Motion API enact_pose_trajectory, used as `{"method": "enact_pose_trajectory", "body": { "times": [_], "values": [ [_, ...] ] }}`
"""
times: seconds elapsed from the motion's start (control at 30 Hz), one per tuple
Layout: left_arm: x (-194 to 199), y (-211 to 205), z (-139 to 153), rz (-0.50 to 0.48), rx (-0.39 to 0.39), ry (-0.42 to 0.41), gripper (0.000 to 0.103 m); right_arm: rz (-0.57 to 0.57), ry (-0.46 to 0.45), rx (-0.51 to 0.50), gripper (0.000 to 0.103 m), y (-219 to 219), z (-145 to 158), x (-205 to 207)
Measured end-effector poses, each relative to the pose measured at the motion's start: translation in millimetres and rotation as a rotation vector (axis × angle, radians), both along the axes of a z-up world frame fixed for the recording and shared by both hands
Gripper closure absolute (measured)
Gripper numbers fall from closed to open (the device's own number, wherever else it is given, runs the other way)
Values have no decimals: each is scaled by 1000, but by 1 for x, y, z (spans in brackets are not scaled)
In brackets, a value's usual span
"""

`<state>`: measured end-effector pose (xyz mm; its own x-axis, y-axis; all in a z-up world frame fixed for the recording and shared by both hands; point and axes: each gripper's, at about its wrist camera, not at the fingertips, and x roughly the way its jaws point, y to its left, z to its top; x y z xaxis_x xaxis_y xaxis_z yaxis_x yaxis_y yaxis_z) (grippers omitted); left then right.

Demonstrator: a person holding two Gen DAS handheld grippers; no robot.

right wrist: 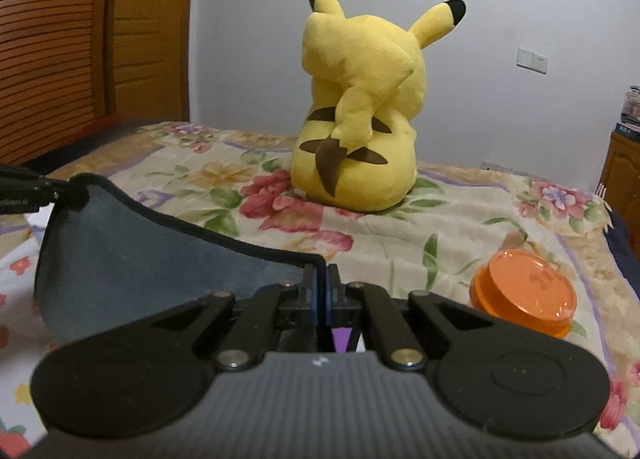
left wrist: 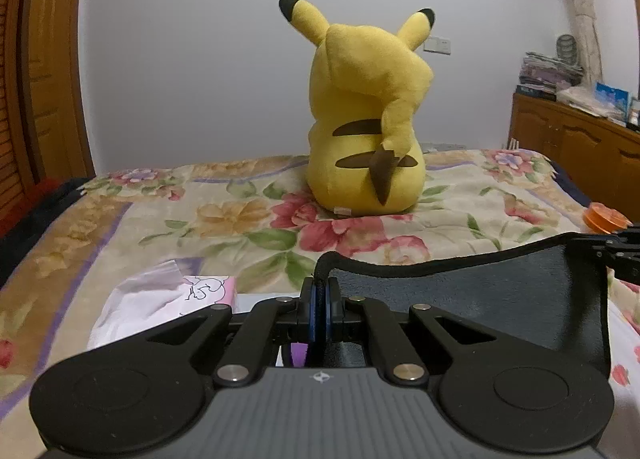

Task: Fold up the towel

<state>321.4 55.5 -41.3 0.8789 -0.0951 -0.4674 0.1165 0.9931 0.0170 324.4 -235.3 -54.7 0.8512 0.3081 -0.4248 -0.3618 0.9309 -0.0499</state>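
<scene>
A dark grey towel (left wrist: 500, 291) with a black hemmed edge hangs stretched between my two grippers above the bed. My left gripper (left wrist: 320, 287) is shut on one top corner of the towel. My right gripper (right wrist: 320, 275) is shut on the other top corner of the towel (right wrist: 132, 255). In the left wrist view the right gripper shows at the right edge (left wrist: 616, 247). In the right wrist view the left gripper shows at the left edge (right wrist: 36, 191). The towel's lower part is hidden below the grippers.
A floral bedspread (left wrist: 224, 219) covers the bed. A yellow Pikachu plush (left wrist: 364, 119) sits on it ahead. A tissue pack (left wrist: 160, 299) lies at the left. An orange round container (right wrist: 524, 291) lies at the right. A wooden cabinet (left wrist: 576, 139) stands by the right wall.
</scene>
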Motion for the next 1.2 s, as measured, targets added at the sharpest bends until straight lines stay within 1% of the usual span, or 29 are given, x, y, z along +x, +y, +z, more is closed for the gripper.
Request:
{"method": "enact_pose_trajectory", "body": {
  "times": [0.2,0.47,0.67,0.9,1.1,1.13,1.17,1.2],
  "values": [
    [16,-4,-10,13,8,-7,95,-38,-9,26,99,2,-9,16],
    [39,-5,-25,42,28,-4,95,-55,-8,0,99,8,-24,39],
    [55,-5,-47,50,51,27,95,-59,38,-20,99,11,-47,58],
    [63,-6,-69,54,70,65,95,-63,81,-32,99,13,-69,66],
    [64,-8,-73,51,63,101,92,-85,121,34,97,6,-74,67],
    [62,-9,-72,48,69,101,89,-90,122,34,97,5,-74,66],
    [60,-10,-71,46,73,102,83,-94,124,34,96,5,-74,64],
    [57,-11,-70,43,72,103,80,-96,128,36,93,4,-73,62]
  ]
}}
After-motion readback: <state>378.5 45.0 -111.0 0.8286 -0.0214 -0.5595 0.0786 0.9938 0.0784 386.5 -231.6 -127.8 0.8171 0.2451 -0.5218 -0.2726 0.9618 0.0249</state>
